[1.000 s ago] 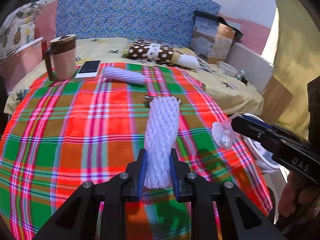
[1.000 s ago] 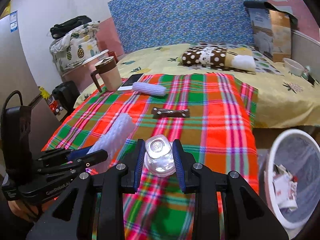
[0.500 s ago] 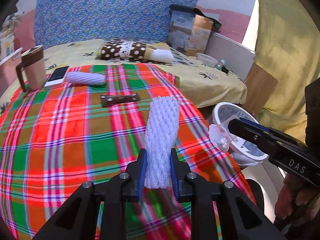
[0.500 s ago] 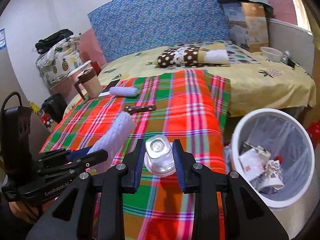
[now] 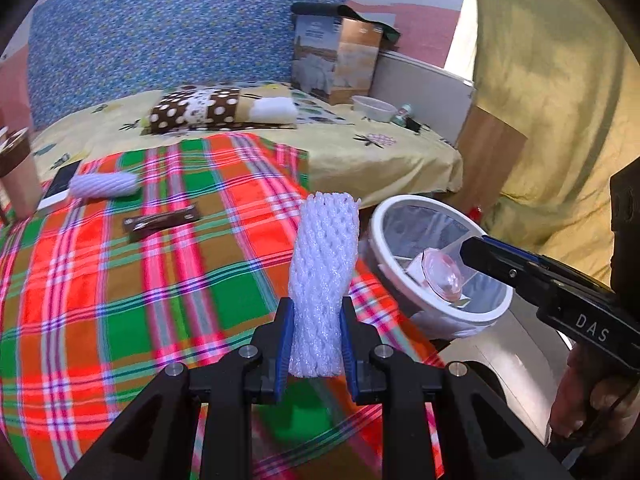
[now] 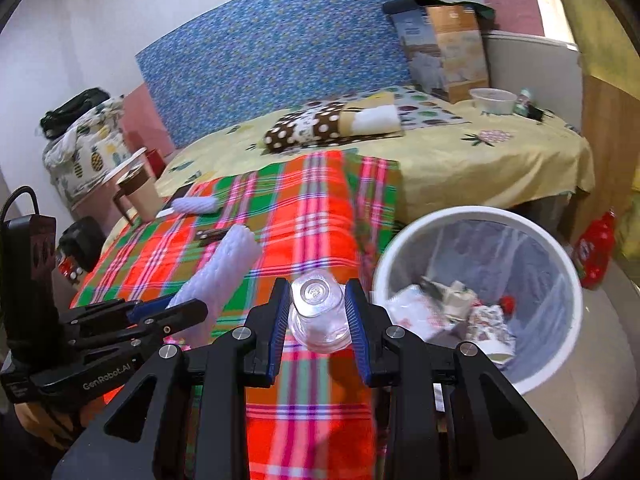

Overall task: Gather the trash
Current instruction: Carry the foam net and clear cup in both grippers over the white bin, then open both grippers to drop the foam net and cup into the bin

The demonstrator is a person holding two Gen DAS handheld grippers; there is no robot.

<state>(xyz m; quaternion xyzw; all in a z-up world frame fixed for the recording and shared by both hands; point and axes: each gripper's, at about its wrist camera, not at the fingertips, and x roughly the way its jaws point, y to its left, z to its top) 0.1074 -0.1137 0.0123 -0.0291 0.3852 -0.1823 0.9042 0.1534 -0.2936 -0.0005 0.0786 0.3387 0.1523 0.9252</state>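
Note:
My left gripper [image 5: 315,340] is shut on a white foam net sleeve [image 5: 322,280], which stands up between its blue pads above the plaid cloth [image 5: 120,300]. My right gripper [image 6: 319,322] is shut on a clear plastic cup [image 6: 319,316], held at the cloth's right edge beside the white trash bin [image 6: 416,236]. In the left wrist view the cup [image 5: 442,276] hangs over the bin [image 5: 440,322]. The bin holds crumpled paper trash [image 6: 452,312]. A second foam sleeve [image 5: 104,185] and a dark wrapper [image 5: 160,222] lie on the cloth.
A brown mug [image 6: 140,192] and a phone [image 5: 60,188] sit at the cloth's far left. Behind is a bed with a yellow sheet [image 6: 460,160], a dotted pillow [image 5: 196,110], a bowl [image 6: 492,100] and a box [image 6: 444,50]. A red object [image 6: 596,252] lies on the floor past the bin.
Both grippers swung rightward with their loads still gripped. The trash bin came into full view, and the cup now hangs over its rim instead of over the cloth.

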